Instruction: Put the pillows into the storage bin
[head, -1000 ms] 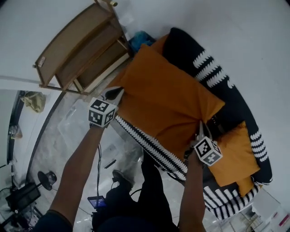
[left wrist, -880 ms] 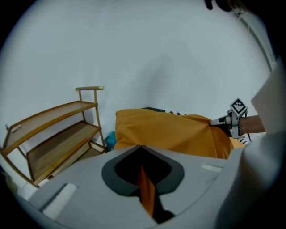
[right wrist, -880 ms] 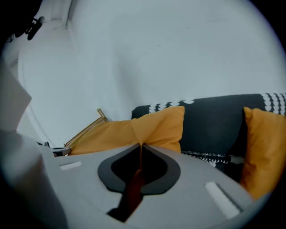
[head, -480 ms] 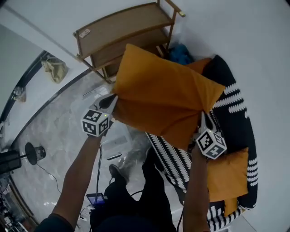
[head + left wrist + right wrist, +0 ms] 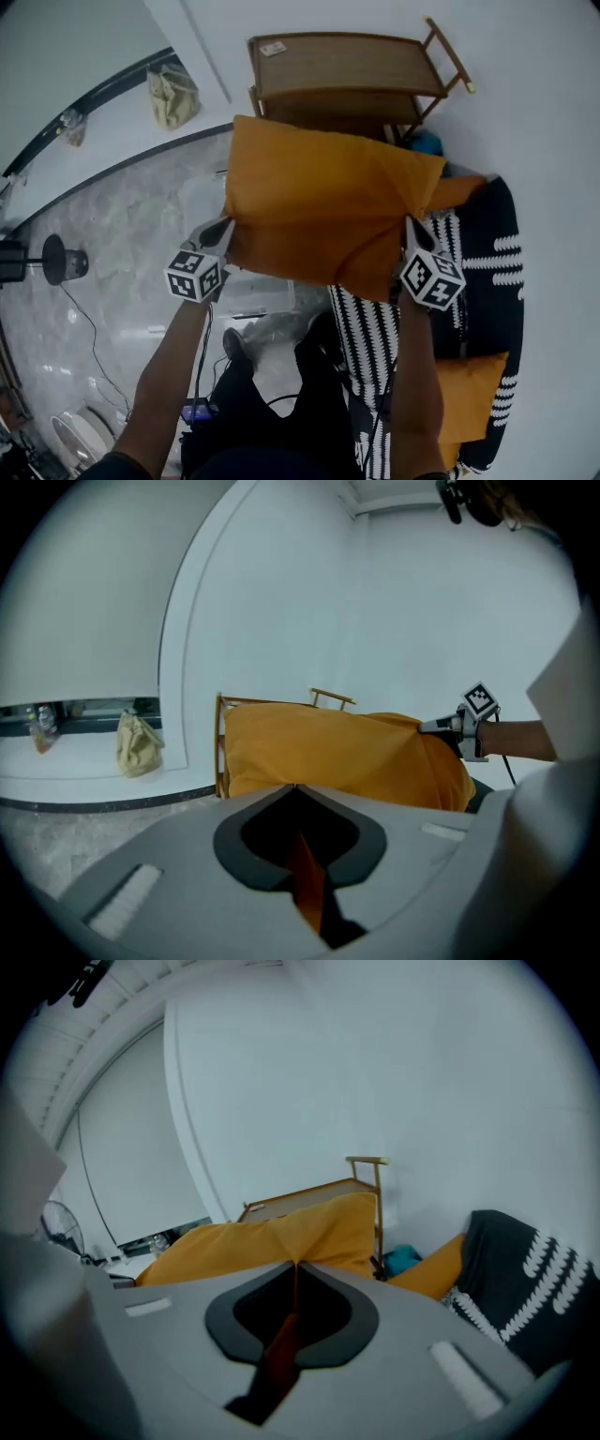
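Observation:
A large orange pillow point(image 5: 323, 202) hangs in the air, stretched between both grippers. My left gripper point(image 5: 228, 225) is shut on its left corner, and orange cloth shows pinched between the jaws in the left gripper view point(image 5: 305, 892). My right gripper point(image 5: 410, 225) is shut on the right corner; the cloth point(image 5: 281, 1349) runs between its jaws too. Another orange pillow point(image 5: 469, 394) lies on the black-and-white patterned seat point(image 5: 473, 281) at the lower right. A third orange pillow's point(image 5: 459, 190) edge peeks out behind the held one. No storage bin is recognisable.
A wooden shelf unit point(image 5: 347, 70) stands against the white wall behind the held pillow. A beige bag point(image 5: 171, 94) sits on a ledge at the upper left. A fan point(image 5: 56, 261) and cables lie on the marble floor point(image 5: 122, 244) at the left. Something blue point(image 5: 427, 142) lies beside the shelf.
Both grippers lifted the orange pillow off the seat and swung it to the left, toward the shelf and floor. The view has turned with them; the seat now lies at the right.

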A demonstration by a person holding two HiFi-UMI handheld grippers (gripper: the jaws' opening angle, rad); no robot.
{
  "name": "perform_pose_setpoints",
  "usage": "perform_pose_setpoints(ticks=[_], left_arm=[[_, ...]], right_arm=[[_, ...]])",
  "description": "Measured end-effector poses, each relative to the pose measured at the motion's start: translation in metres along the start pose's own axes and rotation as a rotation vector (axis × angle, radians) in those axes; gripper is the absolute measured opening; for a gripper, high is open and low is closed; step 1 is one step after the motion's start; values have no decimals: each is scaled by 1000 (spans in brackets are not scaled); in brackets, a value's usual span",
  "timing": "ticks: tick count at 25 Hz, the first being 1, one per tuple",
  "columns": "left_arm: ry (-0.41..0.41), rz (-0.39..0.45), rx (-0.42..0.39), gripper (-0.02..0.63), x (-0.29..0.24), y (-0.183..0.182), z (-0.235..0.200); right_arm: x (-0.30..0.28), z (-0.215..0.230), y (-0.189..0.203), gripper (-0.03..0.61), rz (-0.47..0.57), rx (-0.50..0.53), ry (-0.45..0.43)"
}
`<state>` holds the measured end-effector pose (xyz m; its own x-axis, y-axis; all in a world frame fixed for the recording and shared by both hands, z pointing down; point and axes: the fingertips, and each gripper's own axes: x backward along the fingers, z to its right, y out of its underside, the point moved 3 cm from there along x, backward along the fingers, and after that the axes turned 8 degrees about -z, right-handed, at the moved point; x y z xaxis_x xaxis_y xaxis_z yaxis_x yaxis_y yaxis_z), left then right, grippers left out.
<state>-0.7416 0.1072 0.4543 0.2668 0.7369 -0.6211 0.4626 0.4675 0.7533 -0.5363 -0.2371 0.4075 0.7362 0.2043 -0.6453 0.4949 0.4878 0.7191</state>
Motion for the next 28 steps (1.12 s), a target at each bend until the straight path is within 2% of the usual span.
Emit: perform_pose_setpoints(ticks=[6, 12, 20, 28], left_arm=[[-82, 10, 159, 3, 61, 65, -59], [-148, -6, 355, 3, 102, 145, -87], [-142, -96, 547, 5, 110, 242, -68], [-84, -158, 684, 6, 87, 293, -35]], right_arm=[[-61, -109, -20, 14, -62, 251, -92], [-128, -218, -19, 14, -141, 506, -163], [-201, -356, 17, 14, -208, 904, -270], [-251, -460, 77, 14, -240, 1246, -407]])
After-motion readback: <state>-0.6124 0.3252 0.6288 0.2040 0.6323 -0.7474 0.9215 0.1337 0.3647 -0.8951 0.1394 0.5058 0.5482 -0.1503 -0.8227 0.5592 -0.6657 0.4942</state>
